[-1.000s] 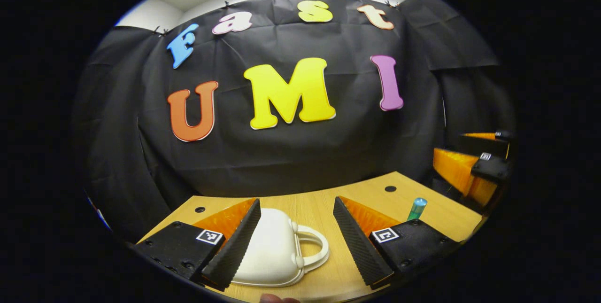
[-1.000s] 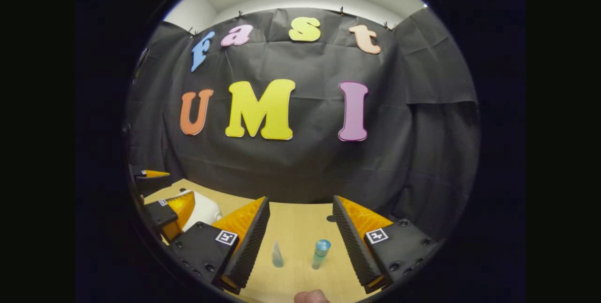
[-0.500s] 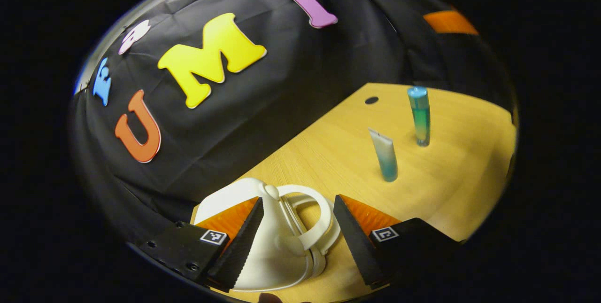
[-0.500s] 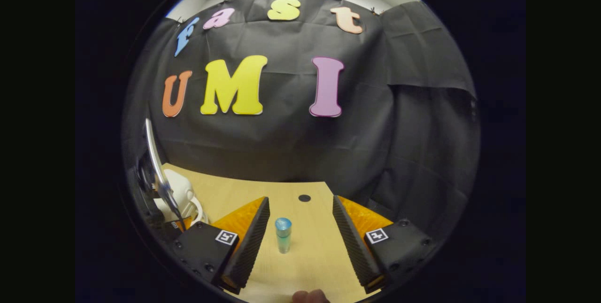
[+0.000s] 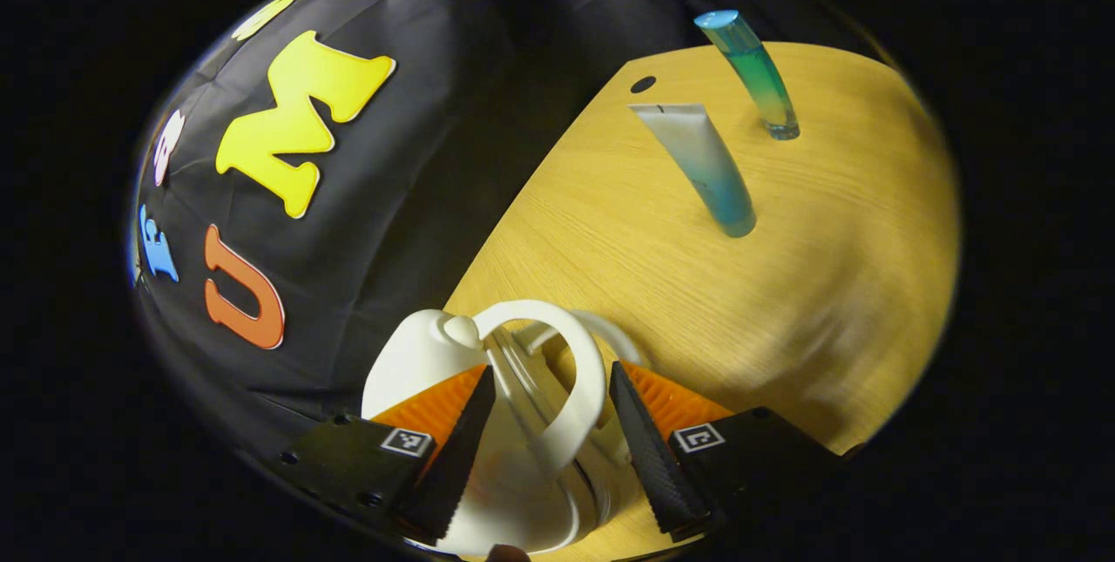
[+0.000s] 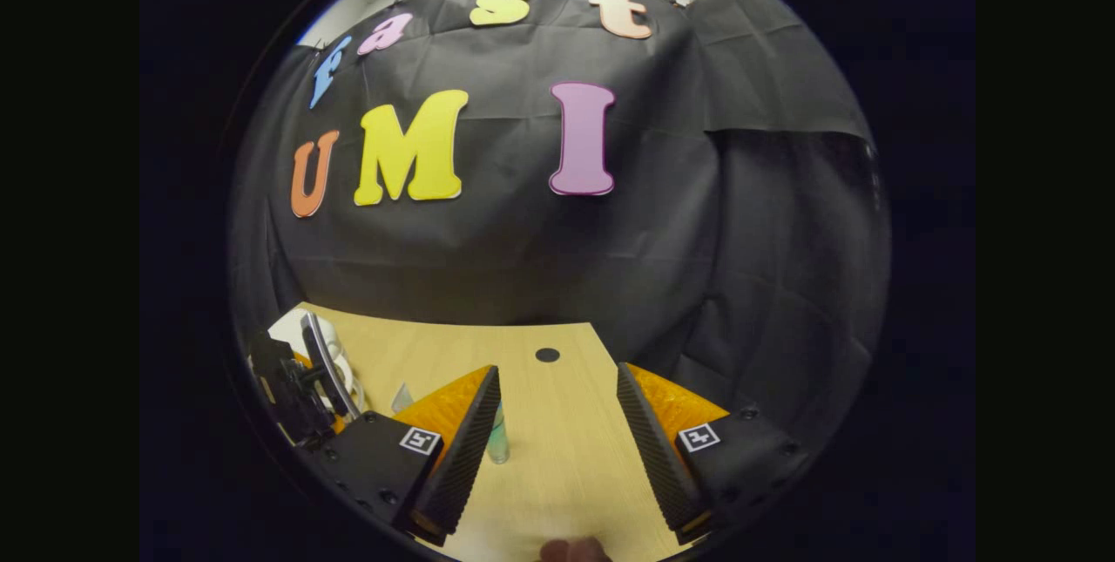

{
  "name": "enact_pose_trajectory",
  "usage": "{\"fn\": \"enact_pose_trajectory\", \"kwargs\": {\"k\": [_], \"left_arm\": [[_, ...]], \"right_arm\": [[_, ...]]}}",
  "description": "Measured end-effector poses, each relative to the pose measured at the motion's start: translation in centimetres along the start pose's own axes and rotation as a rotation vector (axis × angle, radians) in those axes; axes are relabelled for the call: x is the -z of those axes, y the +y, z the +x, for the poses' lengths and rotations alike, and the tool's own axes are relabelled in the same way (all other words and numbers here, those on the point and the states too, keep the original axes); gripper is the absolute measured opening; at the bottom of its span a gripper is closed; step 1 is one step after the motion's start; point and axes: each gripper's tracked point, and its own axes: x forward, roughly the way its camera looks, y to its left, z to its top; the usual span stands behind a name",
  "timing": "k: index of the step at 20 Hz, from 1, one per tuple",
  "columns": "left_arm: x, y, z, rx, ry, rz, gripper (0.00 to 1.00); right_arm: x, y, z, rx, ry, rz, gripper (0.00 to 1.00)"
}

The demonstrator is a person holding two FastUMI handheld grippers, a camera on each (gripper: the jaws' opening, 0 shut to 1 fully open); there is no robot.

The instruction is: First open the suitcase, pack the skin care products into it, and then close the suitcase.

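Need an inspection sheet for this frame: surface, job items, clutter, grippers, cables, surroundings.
Surface: wooden table, round hole near the back edge.
Job's things: white suitcase with looped handle; squeeze tube and blue-capped bottle standing on the table.
Clutter: nothing seen.
Grippers: left hand-held gripper open, fingers either side of the handle; right hand-held gripper open over bare table.
Cables: nothing seen.
Surroundings: black cloth wall.

- Suitcase [image 5: 418, 362] lower body hidden behind left gripper [image 5: 547, 449] fingers, cut by left gripper view's bottom edge; open or shut cannot tell.
- Bottle [image 6: 498, 444] mostly hidden behind right gripper [image 6: 553, 449] finger.
- Tube [image 6: 402, 397] in right gripper view: just the tip shows.
- Suitcase at right gripper view's left edge, largely blocked by left gripper.
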Motion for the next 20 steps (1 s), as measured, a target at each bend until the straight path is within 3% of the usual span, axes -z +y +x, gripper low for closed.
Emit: {"fn": "enact_pose_trajectory", "kwargs": {"k": [1,2,7,15,20], "left_arm": [[-0.1,-0.1,0.0,-0.001,0.011,0.015,0.70],[-0.1,-0.2,0.3,-0.001,0.022,0.026,0.67],[0.0,-1.6,0.5,0.038,0.070,0.036,0.34],[-1.8,1.0,-1.9,0.058,0.012,-0.100,0.04],[-4.0,7.9,-6.2,0.018,-0.179,-0.288,0.03]], "right_arm": [[0.2,-0.2,0.1,-0.006,0.007,0.003,0.79],[0.1,-0.2,0.1,-0.013,0.002,0.003,0.79],[-1.2,-1.2,-0.9,-0.005,-0.048,-0.018,0.80],[-1.9,-2.2,-4.3,0.108,-0.073,0.008,0.81],[-3.8,1.2,-6.3,0.121,-0.121,-0.032,0.81]]}}
